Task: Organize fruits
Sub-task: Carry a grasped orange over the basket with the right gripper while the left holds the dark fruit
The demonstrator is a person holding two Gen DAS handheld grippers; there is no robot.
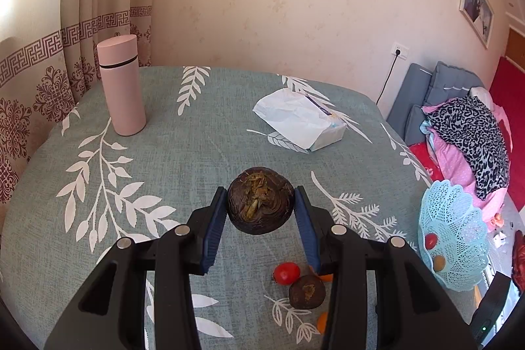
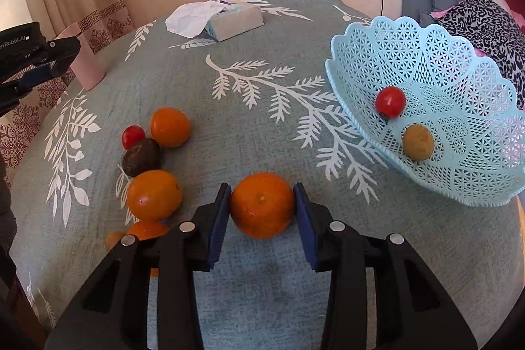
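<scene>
The table is wearing a grey-green cloth with white leaves on it. The blue basket is sitting at the right edge of the table, tipped a little. It is full of tiny holes and has a wavy rim. A small red tomato and a little yellow-brown fruit are lying inside it.

The right gripper is pointing down at the table. Its two blue pads are pressing on both sides of an orange, so it is gripping it. The orange is round and bright, with a tiny dot in the middle, and it is sitting on the cloth near the basket.

The left gripper is gripping a dark brown fruit. Its blue pads are touching the fruit on both sides. The fruit is round and wrinkly, with a dry yellow-green bit on top. It is hanging above the cloth.

More fruit is lying in a bunch at the left in the right view: two more oranges, another brown fruit between them, and a red tomato touching it.

A pink bottle is standing up at the back left, and a tissue pack is lying at the back
</scene>
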